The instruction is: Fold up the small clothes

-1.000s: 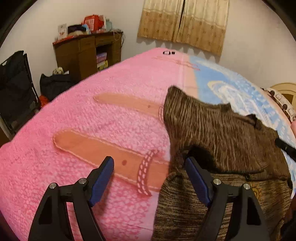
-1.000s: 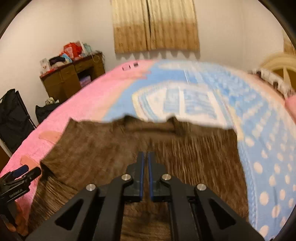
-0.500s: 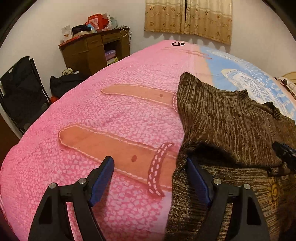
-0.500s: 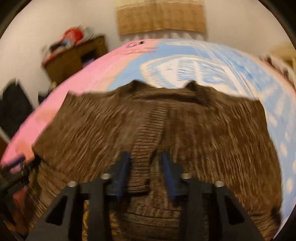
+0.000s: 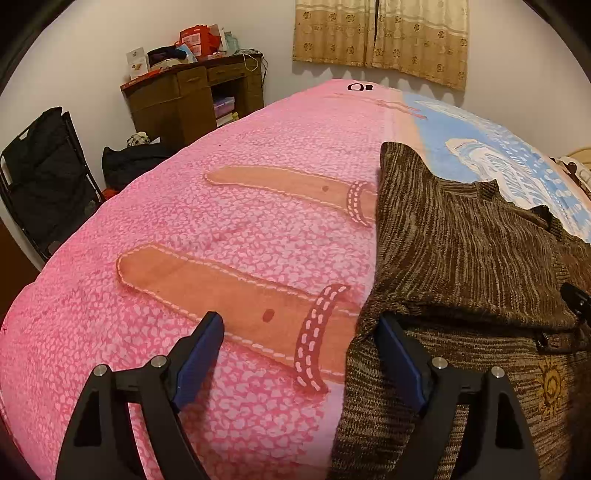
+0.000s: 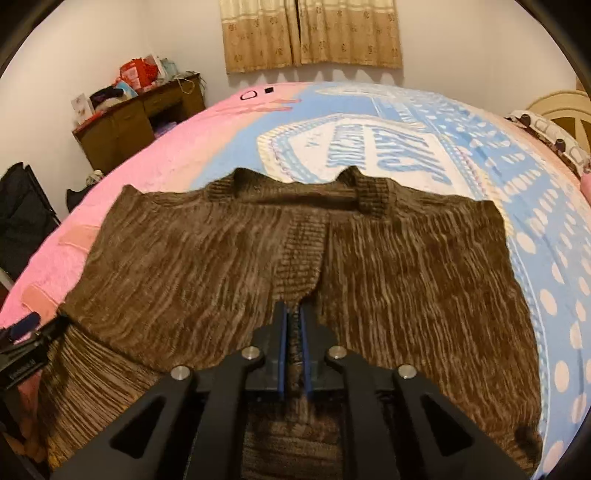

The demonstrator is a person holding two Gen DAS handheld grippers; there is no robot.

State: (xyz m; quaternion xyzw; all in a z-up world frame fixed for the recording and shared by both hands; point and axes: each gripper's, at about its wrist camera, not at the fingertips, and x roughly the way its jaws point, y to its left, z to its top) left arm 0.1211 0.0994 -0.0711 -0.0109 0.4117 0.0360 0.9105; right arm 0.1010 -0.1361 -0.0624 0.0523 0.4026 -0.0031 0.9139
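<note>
A brown knitted sweater (image 6: 388,266) lies on the bed, its upper part folded down over the lower part. In the left wrist view the sweater (image 5: 461,251) is at the right, with a gold sun motif near its hem. My right gripper (image 6: 293,317) is shut on the ribbed middle strip of the folded layer. My left gripper (image 5: 301,332) is open and empty, low over the pink blanket at the sweater's left edge; its right finger (image 5: 397,350) touches the fold. The left gripper also shows in the right wrist view (image 6: 26,328).
The bed carries a pink and blue blanket (image 5: 221,229). A brown desk (image 5: 192,99) with clutter stands by the far wall. A black folding chair (image 5: 44,177) and a dark bag (image 5: 129,162) sit left of the bed. Curtains (image 6: 310,33) hang behind. A pillow (image 6: 546,129) lies at the right.
My right gripper opened, dropped onto the sweater's ribbed middle strip and shut on it. My left gripper stayed open while its view drifted slightly over the blanket.
</note>
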